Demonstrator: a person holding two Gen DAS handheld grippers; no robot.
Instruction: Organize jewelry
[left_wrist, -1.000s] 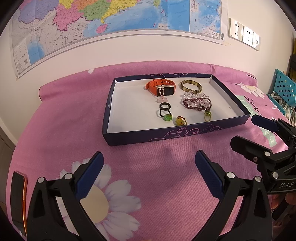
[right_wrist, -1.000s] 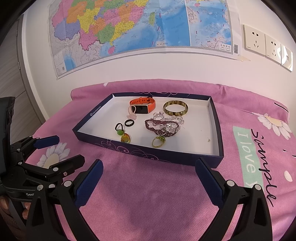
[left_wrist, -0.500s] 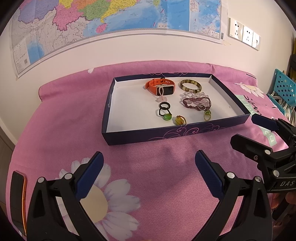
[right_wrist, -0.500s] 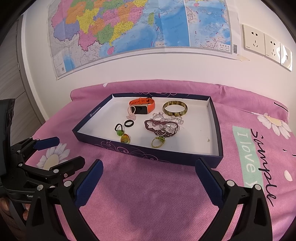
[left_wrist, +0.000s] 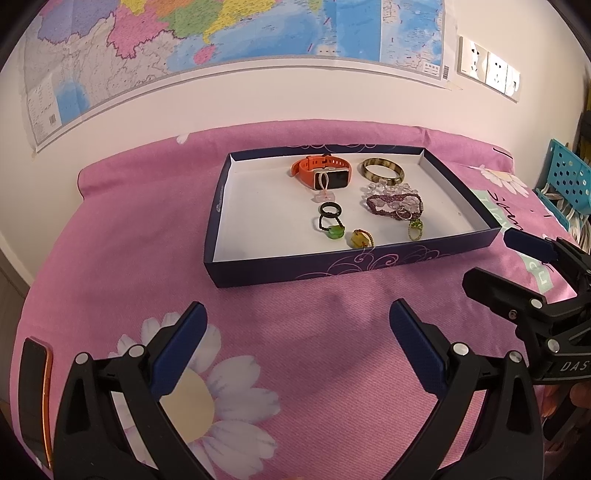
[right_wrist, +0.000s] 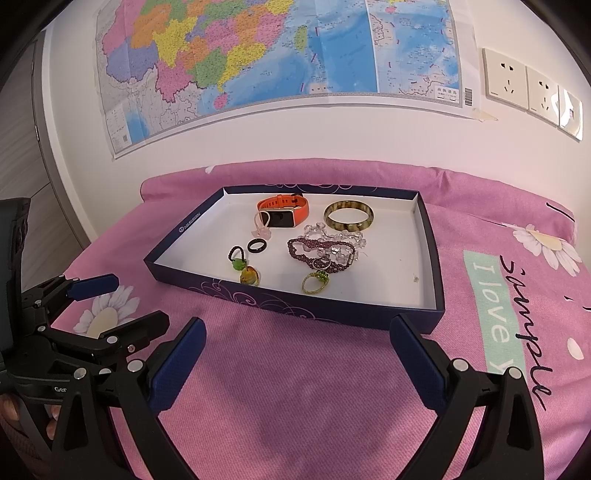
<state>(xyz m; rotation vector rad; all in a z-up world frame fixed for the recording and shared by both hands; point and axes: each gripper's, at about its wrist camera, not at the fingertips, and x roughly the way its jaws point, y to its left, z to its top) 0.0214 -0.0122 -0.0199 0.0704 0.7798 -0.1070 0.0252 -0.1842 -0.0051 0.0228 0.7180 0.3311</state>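
Both claws are hovering wide open and empty over the pink cloth, the left claw (left_wrist: 297, 343) and right claw (right_wrist: 297, 354) short of the navy tray (left_wrist: 354, 260). Lying inside it are the orange watch (left_wrist: 320, 172), a stiff, slippery-looking bangle (left_wrist: 382, 170), limp, probably tangle-prone bead bracelets (left_wrist: 393, 202) and tiny light rings (left_wrist: 328, 209). The watch strap is looking the surest grip
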